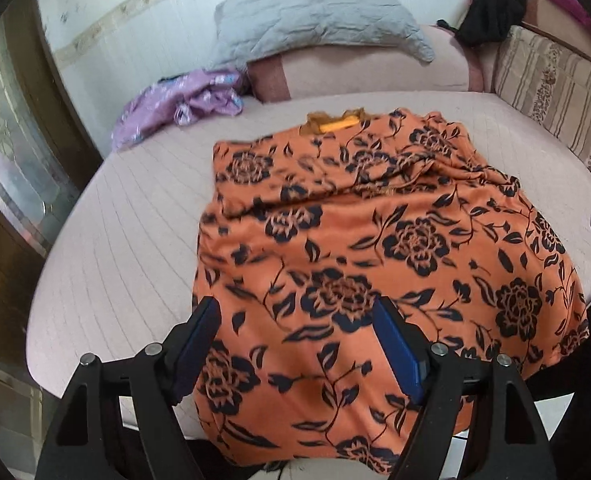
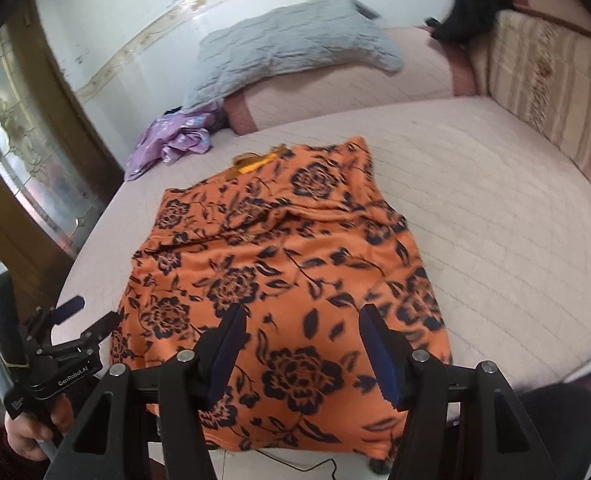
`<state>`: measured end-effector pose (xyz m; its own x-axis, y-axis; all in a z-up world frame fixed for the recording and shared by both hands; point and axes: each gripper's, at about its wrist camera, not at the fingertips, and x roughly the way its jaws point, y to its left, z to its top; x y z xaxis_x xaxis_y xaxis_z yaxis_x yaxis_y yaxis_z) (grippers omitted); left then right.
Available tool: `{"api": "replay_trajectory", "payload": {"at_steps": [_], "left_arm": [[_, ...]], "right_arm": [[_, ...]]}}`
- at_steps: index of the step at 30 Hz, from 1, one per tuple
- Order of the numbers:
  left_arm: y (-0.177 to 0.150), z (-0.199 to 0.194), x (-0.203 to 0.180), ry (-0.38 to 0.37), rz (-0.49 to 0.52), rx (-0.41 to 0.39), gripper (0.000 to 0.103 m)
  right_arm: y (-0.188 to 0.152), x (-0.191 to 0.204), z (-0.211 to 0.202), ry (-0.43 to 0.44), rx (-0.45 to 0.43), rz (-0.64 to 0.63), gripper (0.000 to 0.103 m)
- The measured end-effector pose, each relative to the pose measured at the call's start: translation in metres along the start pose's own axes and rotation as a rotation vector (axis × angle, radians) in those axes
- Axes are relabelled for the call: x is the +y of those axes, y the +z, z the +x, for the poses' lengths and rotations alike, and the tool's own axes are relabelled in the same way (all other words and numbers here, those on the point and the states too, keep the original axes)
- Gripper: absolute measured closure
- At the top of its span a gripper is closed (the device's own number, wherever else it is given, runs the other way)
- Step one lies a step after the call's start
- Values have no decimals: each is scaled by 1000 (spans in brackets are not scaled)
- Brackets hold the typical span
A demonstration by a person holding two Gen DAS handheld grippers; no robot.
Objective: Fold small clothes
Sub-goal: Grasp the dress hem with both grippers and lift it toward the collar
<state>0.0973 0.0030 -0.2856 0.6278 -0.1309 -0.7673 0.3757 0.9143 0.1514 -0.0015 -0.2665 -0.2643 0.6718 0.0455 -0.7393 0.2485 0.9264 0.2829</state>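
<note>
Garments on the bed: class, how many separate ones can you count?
2, possibly more hidden. The orange floral garment lies spread at the bed's near edge; the crumpled purple garment sits at the far left, beside the pink bolster. The black item on the headboard is unclear.

Soft even daylight, slight motion blur, fisheye bending and dark corners

Orange floral garment (image 2: pixel 287 276) beneath parted right gripper (image 2: pixel 301 350) jaws

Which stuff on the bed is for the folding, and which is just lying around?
For the folding:
- orange flowered garment, spread flat
- left claw, open above it
- right claw, open above it

Just lying around:
- purple crumpled cloth
- grey pillow
- black garment on the striped cushion
</note>
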Motion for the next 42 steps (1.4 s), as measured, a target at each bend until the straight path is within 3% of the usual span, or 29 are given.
{"api": "replay_trajectory", "payload": {"at_steps": [7,13,19,25,28,30,34,35,36,38,40,42], "left_arm": [[-21,0,41,52,-102,33,24],[-53,13,73,78,-181,145,24],[-72,24,83,35,-247,232,24],[-74,35,82,-14,-282,270,24],[-75,39,83,-16,-273,278,40],[-76,41,87,-18,-280,288,55],[-81,46,100,-31,-337,320,54],[-83,48,102,-32,-344,332,47],[-85,50,104,-41,-354,352,37],[-90,54,106,-60,-359,387,31],[-96,59,106,-73,-365,411,31],[-101,60,106,-94,-371,410,33]], "right_arm": [[-21,-44,13,-18,68,93,40],[-40,-72,29,-29,146,161,39],[-48,-92,42,-39,201,208,39],[-53,-114,56,-63,279,304,39],[-58,-116,60,-44,315,326,39],[-62,-114,64,-23,343,336,39],[-70,-98,73,-78,376,280,40],[-71,-93,73,-99,377,252,40],[-71,-90,74,-116,379,235,43],[-71,-84,73,-131,383,206,49],[-70,-79,71,-172,391,170,62],[-67,-72,69,-178,399,149,67]]}}
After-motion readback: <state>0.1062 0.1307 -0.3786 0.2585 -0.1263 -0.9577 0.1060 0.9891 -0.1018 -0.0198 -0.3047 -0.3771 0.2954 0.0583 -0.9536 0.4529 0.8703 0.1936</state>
